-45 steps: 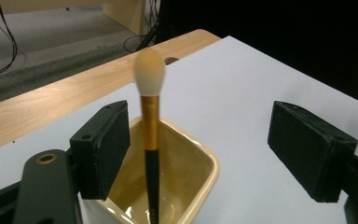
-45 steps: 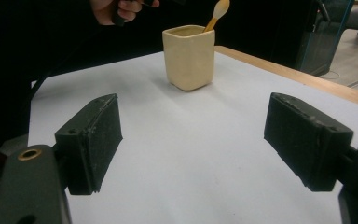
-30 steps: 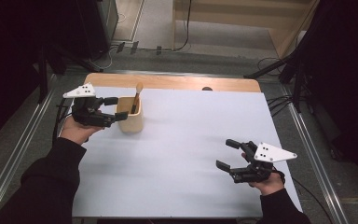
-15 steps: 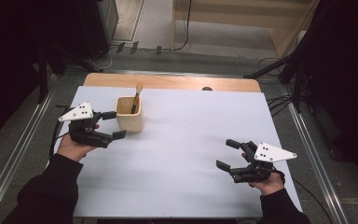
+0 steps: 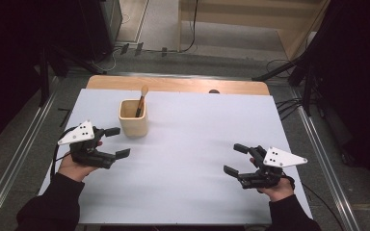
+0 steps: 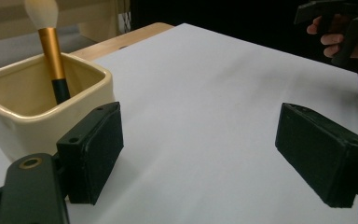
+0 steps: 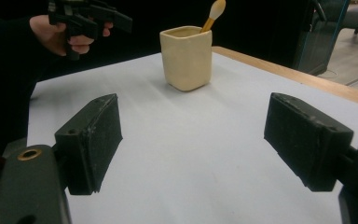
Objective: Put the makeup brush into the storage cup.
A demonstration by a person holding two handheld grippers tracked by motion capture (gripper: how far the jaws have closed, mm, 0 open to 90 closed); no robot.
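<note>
The left gripper [image 5: 116,142] hangs with jaws spread, empty, just beside a glossy cream square cup [image 5: 133,117]. A gold-handled makeup brush [image 6: 51,44] stands inside; its black lower shaft shows from the left gripper view. Far right, the right gripper [image 5: 236,159] gapes empty over the smooth white tabletop [image 5: 192,125].

The cream cup [image 5: 133,118] with its brush [image 5: 140,101] is my one obstacle, just ahead of my left tongs [image 5: 117,142]. Right of the cup, the white tabletop [image 5: 197,139] lies bare toward my right tongs [image 5: 236,159].
</note>
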